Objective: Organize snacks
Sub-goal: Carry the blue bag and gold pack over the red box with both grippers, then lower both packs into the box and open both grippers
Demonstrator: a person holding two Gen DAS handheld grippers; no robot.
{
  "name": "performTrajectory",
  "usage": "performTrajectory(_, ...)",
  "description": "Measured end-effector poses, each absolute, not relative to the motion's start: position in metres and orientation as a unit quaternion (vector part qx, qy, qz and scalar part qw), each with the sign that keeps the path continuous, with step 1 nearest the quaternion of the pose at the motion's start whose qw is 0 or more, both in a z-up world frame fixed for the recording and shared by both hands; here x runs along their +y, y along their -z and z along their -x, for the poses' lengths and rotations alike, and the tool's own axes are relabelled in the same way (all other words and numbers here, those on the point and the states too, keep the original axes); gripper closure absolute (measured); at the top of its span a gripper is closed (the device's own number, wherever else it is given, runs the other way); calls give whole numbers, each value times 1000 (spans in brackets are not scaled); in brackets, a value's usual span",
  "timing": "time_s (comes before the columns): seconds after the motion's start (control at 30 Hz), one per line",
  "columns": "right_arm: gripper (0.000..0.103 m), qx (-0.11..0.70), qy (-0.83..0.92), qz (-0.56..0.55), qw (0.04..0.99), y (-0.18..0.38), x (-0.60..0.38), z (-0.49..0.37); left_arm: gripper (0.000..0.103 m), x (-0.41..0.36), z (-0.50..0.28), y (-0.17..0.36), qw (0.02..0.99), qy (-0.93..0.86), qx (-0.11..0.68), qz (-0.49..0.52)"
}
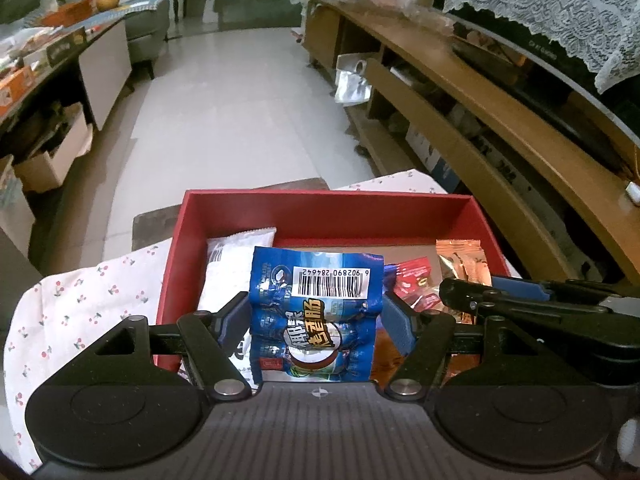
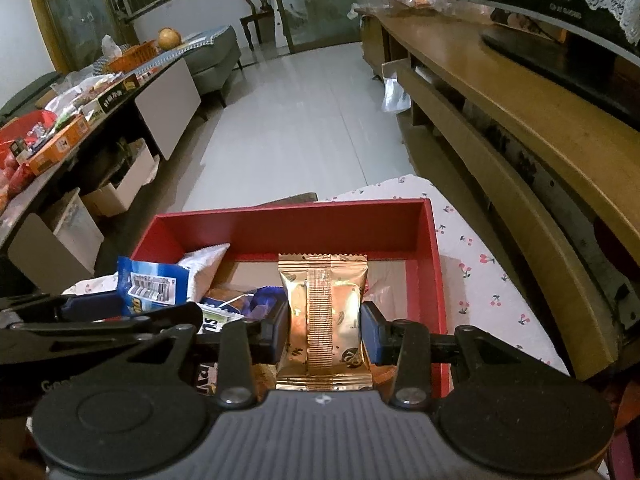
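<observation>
Box (image 1: 320,210) sat directly ahead of and below both grippers, open red tray on the cherry-print cloth (image 1: 80,300). Left gripper (image 1: 316,320) was clamped on the blue packet (image 1: 316,292), long axis running along the fingers, held over the box's left-center above the white packet (image 1: 228,268). Right gripper (image 2: 324,330) pinched the gold packet (image 2: 324,312), same axis, over the right-center. Bare floor showed nearer the right one; judged it the easier drop.
</observation>
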State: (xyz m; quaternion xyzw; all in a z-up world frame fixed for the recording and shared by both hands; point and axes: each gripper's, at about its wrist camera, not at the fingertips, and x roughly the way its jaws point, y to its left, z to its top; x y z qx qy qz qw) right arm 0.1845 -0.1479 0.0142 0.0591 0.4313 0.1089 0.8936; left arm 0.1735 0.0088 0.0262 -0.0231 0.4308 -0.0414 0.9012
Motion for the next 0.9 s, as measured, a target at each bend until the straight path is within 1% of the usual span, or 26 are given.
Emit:
performTrajectory(0.3, 50, 439, -106, -47, 891, -2, -143, -192, 28, 8, -178, -16, 899, 27, 438, 11)
performTrajectory(0.9, 48, 432, -99, -19, 896, 2, -135, -192, 28, 8, -181, -9, 896, 15, 444, 7)
